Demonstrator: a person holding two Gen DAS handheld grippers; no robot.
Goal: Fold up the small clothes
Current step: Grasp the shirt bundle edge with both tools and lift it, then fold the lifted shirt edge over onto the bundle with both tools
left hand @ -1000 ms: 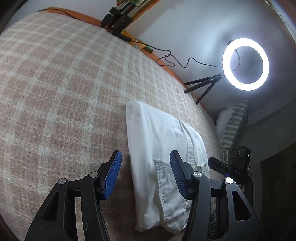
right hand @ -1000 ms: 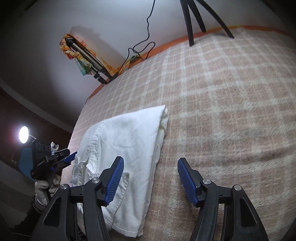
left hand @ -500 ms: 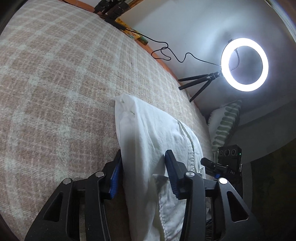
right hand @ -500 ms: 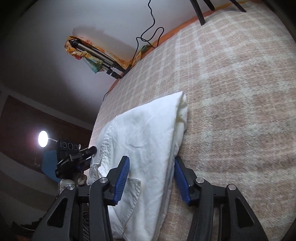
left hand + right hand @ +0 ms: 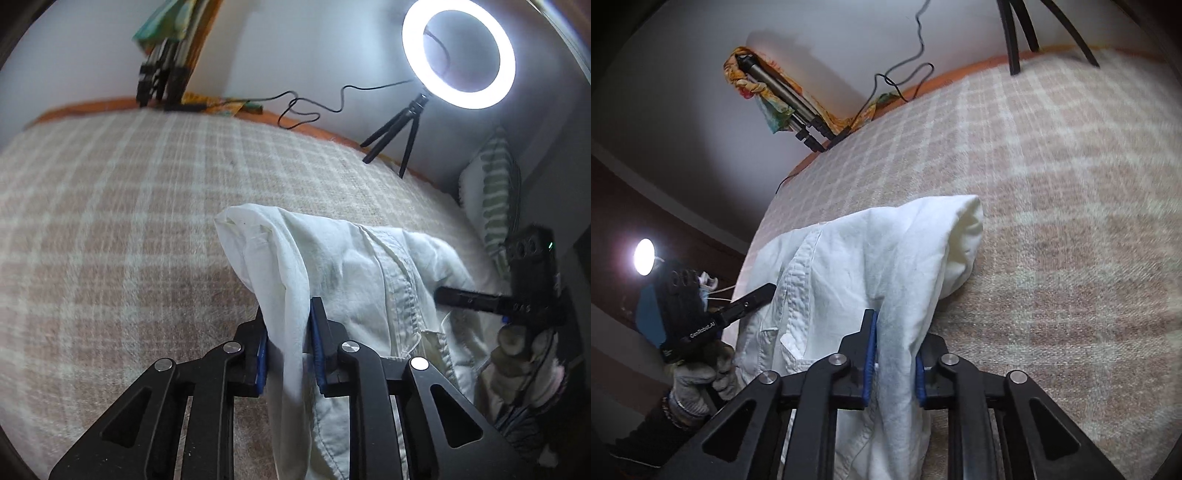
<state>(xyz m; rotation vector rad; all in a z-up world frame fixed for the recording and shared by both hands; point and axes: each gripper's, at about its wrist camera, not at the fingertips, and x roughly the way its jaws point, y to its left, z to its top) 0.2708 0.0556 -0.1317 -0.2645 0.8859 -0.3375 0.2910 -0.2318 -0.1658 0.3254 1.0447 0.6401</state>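
1. I have the left gripper [image 5: 288, 343] and the right gripper [image 5: 894, 354] each with jaws just closed, pinching the white garment [image 5: 369, 273].
2. It lies on the bed [image 5: 110, 221], long axis probably running between both grippers, each equally near.

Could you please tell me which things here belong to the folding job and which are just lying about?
Job: white garment, left gripper, right gripper, both shut on it.
Lying about: ring light, cable, pillow, folded tripod.
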